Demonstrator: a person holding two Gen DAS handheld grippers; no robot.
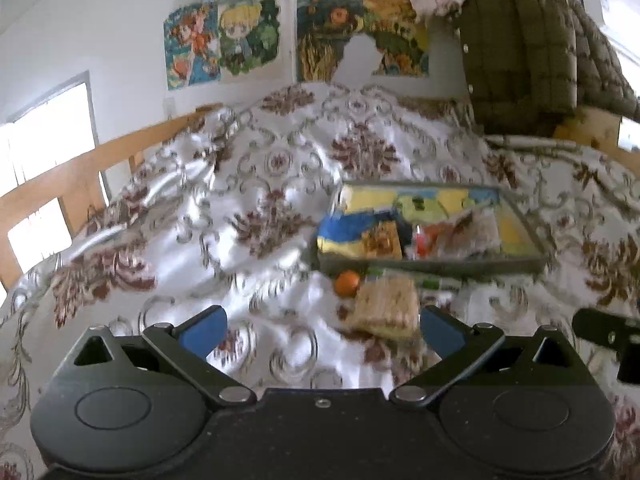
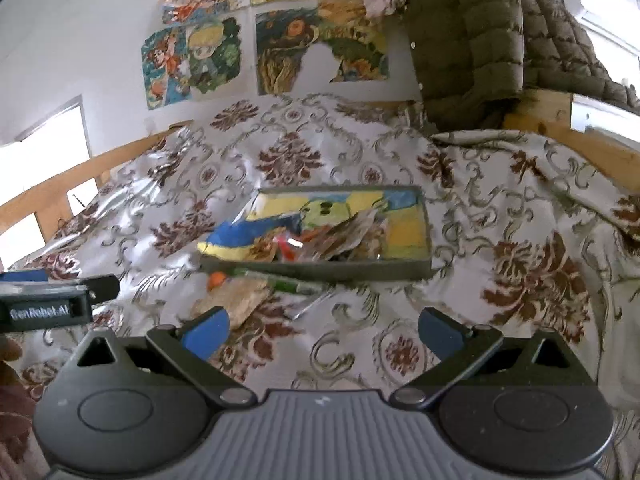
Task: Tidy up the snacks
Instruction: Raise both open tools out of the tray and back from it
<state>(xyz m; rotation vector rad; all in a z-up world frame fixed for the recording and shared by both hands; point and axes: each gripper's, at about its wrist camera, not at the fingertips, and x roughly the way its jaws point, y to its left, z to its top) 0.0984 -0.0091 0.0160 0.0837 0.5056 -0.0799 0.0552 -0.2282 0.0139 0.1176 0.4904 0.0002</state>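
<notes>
A shallow tray (image 1: 436, 266) (image 2: 320, 271) with a colourful cartoon bottom lies on the bed and holds several snack packets (image 1: 460, 232) (image 2: 344, 236). In front of it lie a tan snack packet (image 1: 386, 308) (image 2: 236, 300), a small orange round item (image 1: 347, 283) (image 2: 218, 279) and a green packet (image 1: 430, 281) (image 2: 296, 286). My left gripper (image 1: 322, 330) is open and empty, just short of the tan packet. My right gripper (image 2: 324, 332) is open and empty, over bare bedspread to the right of the tan packet.
The bed is covered by a white floral bedspread (image 1: 256, 184) (image 2: 480, 208). A wooden rail (image 1: 60, 176) runs along the left. A green quilted jacket (image 1: 528, 40) (image 2: 480, 32) hangs at the back right. Posters (image 1: 224, 40) cover the wall.
</notes>
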